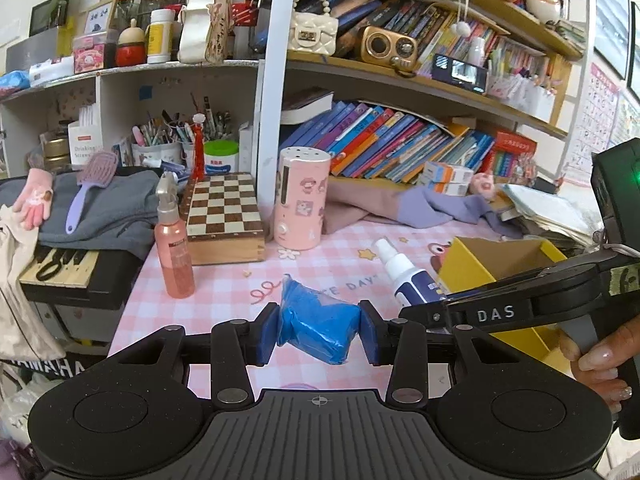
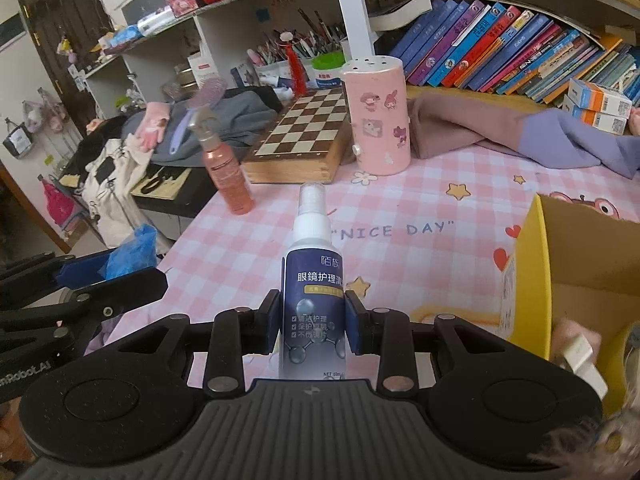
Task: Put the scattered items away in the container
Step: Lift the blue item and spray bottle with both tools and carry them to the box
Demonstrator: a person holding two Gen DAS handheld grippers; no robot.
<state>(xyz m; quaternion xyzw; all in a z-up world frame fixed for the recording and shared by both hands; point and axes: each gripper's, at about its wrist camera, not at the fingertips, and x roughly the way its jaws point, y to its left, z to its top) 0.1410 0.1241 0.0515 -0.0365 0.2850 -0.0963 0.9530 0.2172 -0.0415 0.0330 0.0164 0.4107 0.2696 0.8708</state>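
Left gripper (image 1: 319,330) pinching blue bag (image 1: 316,326); right gripper (image 2: 312,326) pinching spray bottle (image 2: 313,300). Carry step; next, release both into yellow box (image 2: 536,280).

We look low and close along each claw across the counter (image 1: 224,280) toward the bookshelf (image 2: 500,52); both views share the chessboard (image 1: 224,210).

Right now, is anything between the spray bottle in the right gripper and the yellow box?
Nothing visible. The right gripper holds the spray bottle just left of the yellow box, with only bare pink tablecloth between them. The left gripper, clamped on the blue bag, is on the far side.
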